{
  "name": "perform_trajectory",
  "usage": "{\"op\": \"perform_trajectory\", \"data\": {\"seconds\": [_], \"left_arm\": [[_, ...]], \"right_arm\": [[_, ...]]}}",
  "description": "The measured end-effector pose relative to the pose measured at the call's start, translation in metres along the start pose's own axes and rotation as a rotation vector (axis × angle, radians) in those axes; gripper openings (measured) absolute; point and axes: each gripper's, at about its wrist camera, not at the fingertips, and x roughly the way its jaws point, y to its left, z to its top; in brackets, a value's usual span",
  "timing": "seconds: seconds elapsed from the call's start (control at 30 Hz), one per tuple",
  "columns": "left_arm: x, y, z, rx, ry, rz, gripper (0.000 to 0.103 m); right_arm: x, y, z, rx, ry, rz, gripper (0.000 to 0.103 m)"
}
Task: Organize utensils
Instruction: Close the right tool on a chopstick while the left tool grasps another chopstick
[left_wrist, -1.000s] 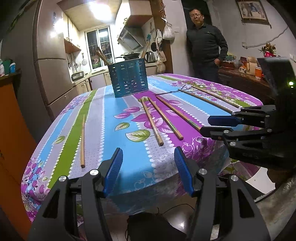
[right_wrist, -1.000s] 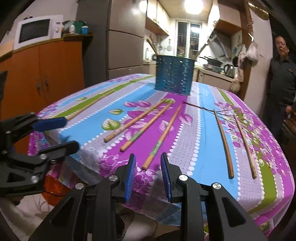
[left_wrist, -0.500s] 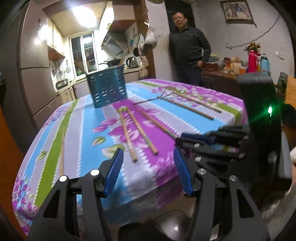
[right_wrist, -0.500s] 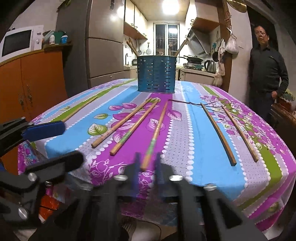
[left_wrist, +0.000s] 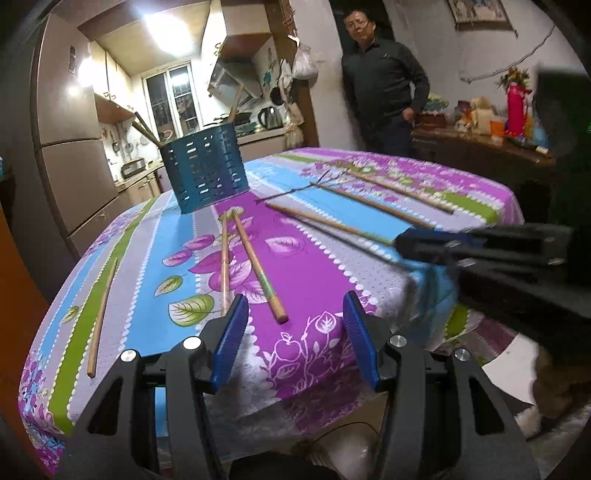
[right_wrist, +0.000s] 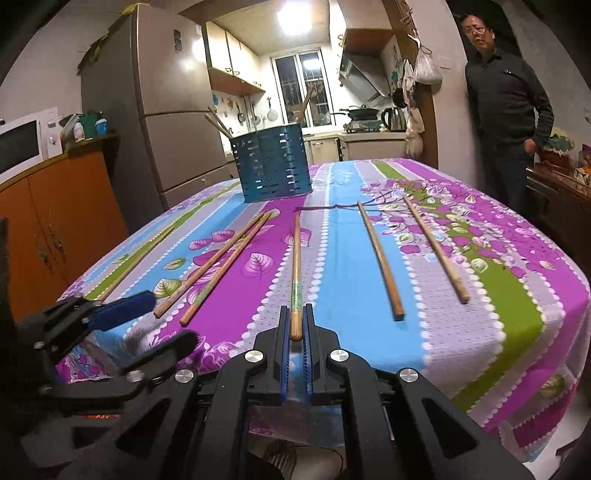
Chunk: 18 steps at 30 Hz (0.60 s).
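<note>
Several wooden chopsticks lie on the flowered tablecloth (left_wrist: 317, 269). A blue slotted utensil holder (left_wrist: 207, 173) (right_wrist: 273, 166) stands at the far end with a few sticks in it. My right gripper (right_wrist: 294, 326) is shut on the near end of a green-banded chopstick (right_wrist: 296, 258); in the left wrist view that gripper (left_wrist: 413, 245) comes in from the right, holding the same chopstick (left_wrist: 325, 221). My left gripper (left_wrist: 293, 328) is open at the table's near edge. The tip of another chopstick (left_wrist: 258, 266) lies just ahead of its pads, untouched.
A person (right_wrist: 506, 96) stands at the far right by a dark sideboard (left_wrist: 480, 155). An orange cabinet (right_wrist: 55, 221) and a fridge (right_wrist: 162, 110) flank the left. Two chopsticks (right_wrist: 380, 262) (right_wrist: 436, 247) lie right of the held one; a lone chopstick (left_wrist: 101, 310) lies far left.
My right gripper has shut on the near end of the green-banded chopstick. My left gripper has slid closer to the table edge, now in front of the paired chopsticks.
</note>
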Motion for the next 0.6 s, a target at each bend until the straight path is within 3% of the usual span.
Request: {"op": "perform_trajectory", "data": {"seconds": [0.17,0.33,0.6], "left_arm": [[0.008,-0.001,-0.001,-0.023,-0.003,0.020,0.031],[0.007,-0.002,-0.006,-0.064,-0.037,0.046,0.027],[0.010,0.007,-0.012,-0.174,-0.076,0.029,0.027]], "right_arm": [[-0.003,-0.007,-0.003,-0.005,0.002,-0.002,0.008],[-0.003,-0.010,-0.006,-0.002,0.004,0.000,0.008],[-0.002,-0.011,-0.010,-0.008,0.008,0.006,0.008]]}}
